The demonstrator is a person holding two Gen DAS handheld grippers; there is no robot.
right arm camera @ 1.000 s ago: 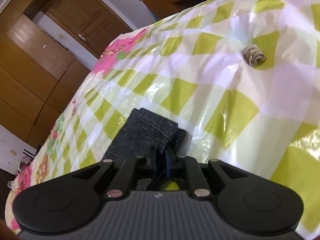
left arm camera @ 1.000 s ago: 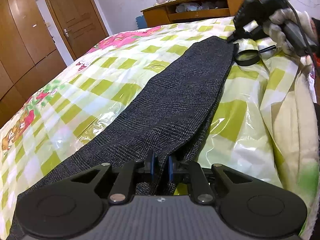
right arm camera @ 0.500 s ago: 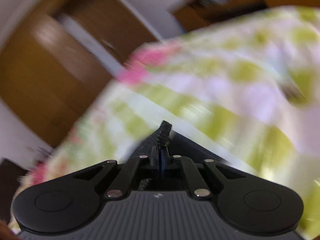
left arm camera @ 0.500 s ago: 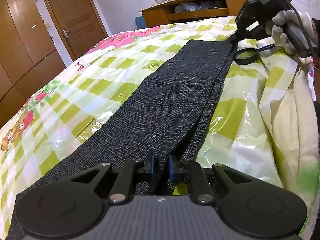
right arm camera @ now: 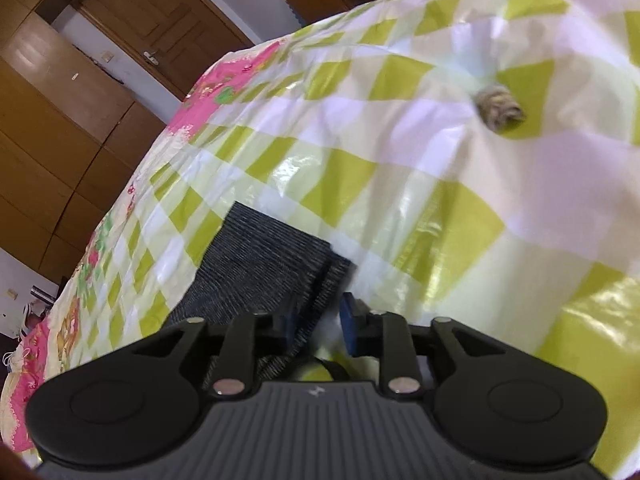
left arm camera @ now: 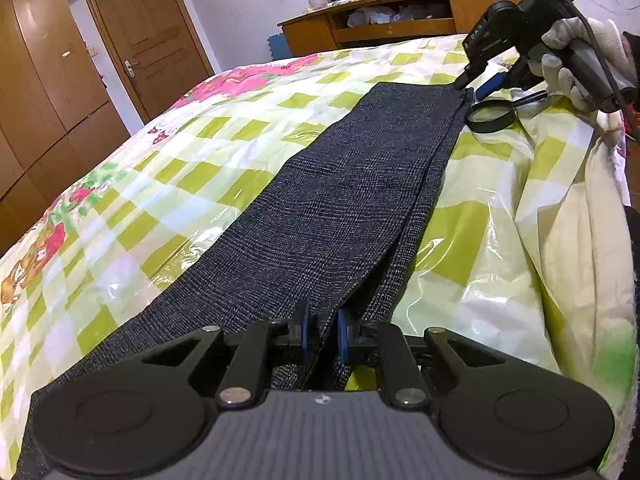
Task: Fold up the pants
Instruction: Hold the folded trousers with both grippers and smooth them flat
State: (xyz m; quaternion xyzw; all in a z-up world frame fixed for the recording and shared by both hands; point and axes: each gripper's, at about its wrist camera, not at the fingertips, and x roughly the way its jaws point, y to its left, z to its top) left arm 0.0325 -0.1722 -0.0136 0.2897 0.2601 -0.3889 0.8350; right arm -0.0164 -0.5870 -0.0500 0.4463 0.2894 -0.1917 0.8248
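Note:
Dark grey pants lie lengthwise on the checked green and white bedcover, one leg on the other. My left gripper is shut on a raised fold of the pants at their near end. In the left wrist view, a gloved hand holds my right gripper at the far hem. In the right wrist view, that gripper is opening. The hem's right edge runs between its blue pads, and they do not press on it.
A black magnifying glass lies on the bedcover beside the far hem. A small brownish tuft sits further out. A cream blanket hangs over the right side. A wooden desk, a door and wardrobes stand beyond the bed.
The right gripper's jaws, shut on the hem before, have parted, and the hem lies flat on the bed. The pants lie straighter. The left gripper keeps its grip unchanged.

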